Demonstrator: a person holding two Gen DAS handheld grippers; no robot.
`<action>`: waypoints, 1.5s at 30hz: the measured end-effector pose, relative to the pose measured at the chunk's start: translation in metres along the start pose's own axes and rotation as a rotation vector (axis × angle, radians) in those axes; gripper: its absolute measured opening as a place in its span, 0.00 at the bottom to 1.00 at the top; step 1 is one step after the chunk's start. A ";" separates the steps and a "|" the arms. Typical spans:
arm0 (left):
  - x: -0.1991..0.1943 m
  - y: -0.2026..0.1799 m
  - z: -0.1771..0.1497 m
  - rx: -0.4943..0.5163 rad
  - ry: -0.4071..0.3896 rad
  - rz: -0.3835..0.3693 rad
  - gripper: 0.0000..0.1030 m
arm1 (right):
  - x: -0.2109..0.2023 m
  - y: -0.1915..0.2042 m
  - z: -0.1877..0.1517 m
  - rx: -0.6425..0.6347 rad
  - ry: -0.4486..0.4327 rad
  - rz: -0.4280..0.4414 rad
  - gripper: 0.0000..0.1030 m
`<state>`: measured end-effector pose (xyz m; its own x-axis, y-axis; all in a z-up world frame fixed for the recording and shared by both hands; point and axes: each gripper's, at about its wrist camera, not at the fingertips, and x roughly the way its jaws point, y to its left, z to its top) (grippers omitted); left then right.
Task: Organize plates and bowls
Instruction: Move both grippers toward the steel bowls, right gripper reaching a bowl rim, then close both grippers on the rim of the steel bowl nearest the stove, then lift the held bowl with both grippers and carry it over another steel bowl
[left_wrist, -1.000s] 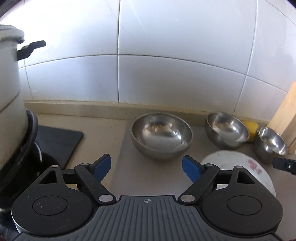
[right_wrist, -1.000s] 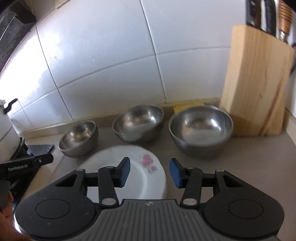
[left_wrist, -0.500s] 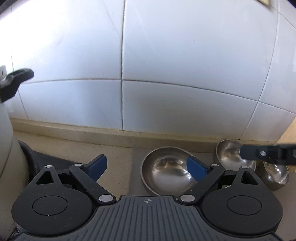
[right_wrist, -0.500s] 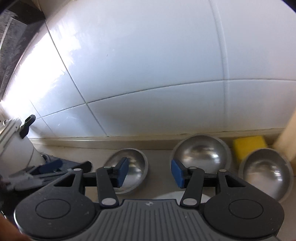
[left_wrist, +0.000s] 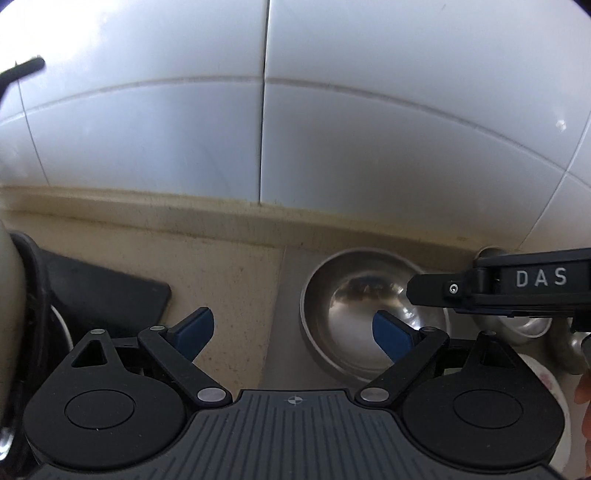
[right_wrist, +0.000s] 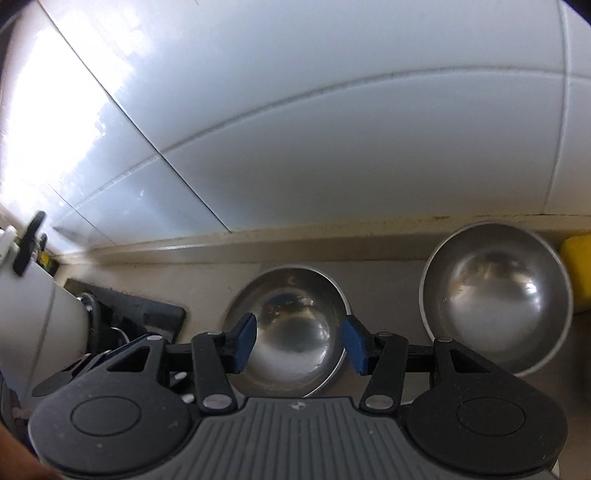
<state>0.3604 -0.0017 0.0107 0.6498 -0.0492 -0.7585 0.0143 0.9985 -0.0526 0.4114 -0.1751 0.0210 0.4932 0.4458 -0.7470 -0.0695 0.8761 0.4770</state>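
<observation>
A steel bowl (left_wrist: 360, 314) sits on the grey counter mat; in the right wrist view the same bowl (right_wrist: 291, 325) lies between my right fingers. My right gripper (right_wrist: 300, 343) is open, hovering over it. A second steel bowl (right_wrist: 495, 299) sits to its right. My left gripper (left_wrist: 293, 334) is open and empty; its right fingertip (left_wrist: 391, 334) is over the first bowl's rim. The right gripper's black body (left_wrist: 509, 286) crosses the left wrist view above further bowls (left_wrist: 532, 325). A white flowered plate (left_wrist: 543, 376) shows at the lower right edge.
A white pot (right_wrist: 33, 310) stands on a black stove (left_wrist: 103, 295) at the left. A yellow sponge (right_wrist: 576, 269) lies by the tiled wall (left_wrist: 295, 129) at the far right. A beige counter ledge (left_wrist: 184, 214) runs along the wall.
Both grippers have moved forward and lower toward the wall and the bowls. The right gripper has shifted left over the leftmost bowl. Both stay open.
</observation>
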 end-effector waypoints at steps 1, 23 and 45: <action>0.003 0.000 0.000 -0.005 0.007 -0.001 0.81 | 0.005 -0.003 0.000 0.006 0.010 -0.005 0.33; 0.046 -0.008 -0.003 0.058 0.121 -0.018 0.34 | 0.063 -0.004 -0.003 0.030 0.142 -0.033 0.00; -0.026 -0.033 0.016 0.112 -0.021 -0.033 0.32 | -0.017 -0.002 0.002 0.027 -0.004 -0.006 0.00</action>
<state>0.3551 -0.0332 0.0427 0.6631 -0.0829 -0.7439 0.1201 0.9928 -0.0035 0.4048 -0.1852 0.0337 0.4973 0.4394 -0.7481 -0.0428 0.8736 0.4847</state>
